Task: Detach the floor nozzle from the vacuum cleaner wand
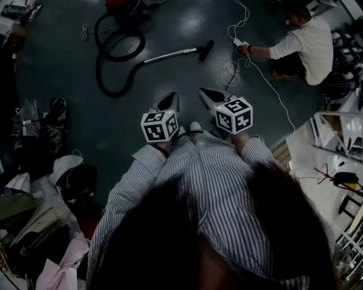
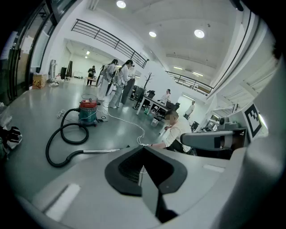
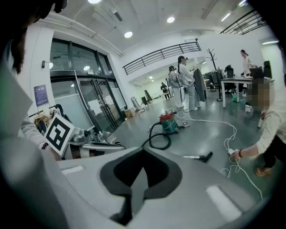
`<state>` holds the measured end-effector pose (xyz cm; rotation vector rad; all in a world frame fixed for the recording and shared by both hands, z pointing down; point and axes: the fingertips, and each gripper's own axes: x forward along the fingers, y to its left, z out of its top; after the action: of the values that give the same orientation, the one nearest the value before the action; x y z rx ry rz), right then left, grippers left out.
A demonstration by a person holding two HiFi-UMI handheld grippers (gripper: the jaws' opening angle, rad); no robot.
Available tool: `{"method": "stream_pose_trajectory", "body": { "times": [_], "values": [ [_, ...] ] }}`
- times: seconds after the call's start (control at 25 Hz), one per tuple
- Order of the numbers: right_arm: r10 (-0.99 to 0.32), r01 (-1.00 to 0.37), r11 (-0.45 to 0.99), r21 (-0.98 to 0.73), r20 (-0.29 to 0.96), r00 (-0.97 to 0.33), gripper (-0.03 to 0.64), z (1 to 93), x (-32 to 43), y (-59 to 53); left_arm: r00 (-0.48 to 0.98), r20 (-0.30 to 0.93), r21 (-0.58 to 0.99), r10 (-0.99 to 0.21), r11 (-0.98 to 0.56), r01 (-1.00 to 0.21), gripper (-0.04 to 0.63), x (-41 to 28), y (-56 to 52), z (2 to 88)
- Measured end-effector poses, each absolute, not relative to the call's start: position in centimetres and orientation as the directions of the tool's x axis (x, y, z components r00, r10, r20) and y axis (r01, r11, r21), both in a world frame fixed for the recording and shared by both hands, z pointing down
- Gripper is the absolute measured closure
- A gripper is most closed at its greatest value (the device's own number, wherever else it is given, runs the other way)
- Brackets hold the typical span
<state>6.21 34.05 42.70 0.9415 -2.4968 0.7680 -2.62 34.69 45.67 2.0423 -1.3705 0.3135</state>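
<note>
The red canister vacuum (image 1: pixel 122 5) stands far ahead on the dark floor, its black hose (image 1: pixel 113 56) looping to a metal wand (image 1: pixel 170 55) that ends in the black floor nozzle (image 1: pixel 206 50). The nozzle is still on the wand. My left gripper (image 1: pixel 172 97) and right gripper (image 1: pixel 204 92) are side by side in front of me, well short of the wand, both shut and empty. The right gripper view shows the wand (image 3: pixel 193 156) and nozzle (image 3: pixel 206 156) beyond my shut right gripper (image 3: pixel 143 152). In the left gripper view the wand (image 2: pixel 100 151) runs behind my shut left gripper (image 2: pixel 144 150).
A person (image 1: pixel 306 45) crouches at the right, handling a white cable (image 1: pixel 241 62) that trails over the floor near the nozzle. Bags and clothes (image 1: pixel 51 187) are piled at the left. Racks and stands (image 1: pixel 340 130) line the right side. Several people stand far off by desks (image 2: pixel 117 80).
</note>
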Motion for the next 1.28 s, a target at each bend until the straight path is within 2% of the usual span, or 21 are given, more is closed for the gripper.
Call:
{"method": "stream_pose_trajectory", "body": {
  "times": [0.88,1.28],
  "values": [
    [-0.491,-0.692,0.628,-0.356,0.509,-0.707,0.615,42.9,6.8,33.7,0.426,0.524,0.391,-0.737,-0.236,-0.89,0.592,-2.3,34.5,45.8],
    [-0.511,-0.697,0.59,-0.407,0.481,-0.713,0.615,43.2,9.0,30.0,0.404,0.516,0.404,-0.755,-0.201,-0.892,0.591,-1.7,31.4,46.5]
  ]
}}
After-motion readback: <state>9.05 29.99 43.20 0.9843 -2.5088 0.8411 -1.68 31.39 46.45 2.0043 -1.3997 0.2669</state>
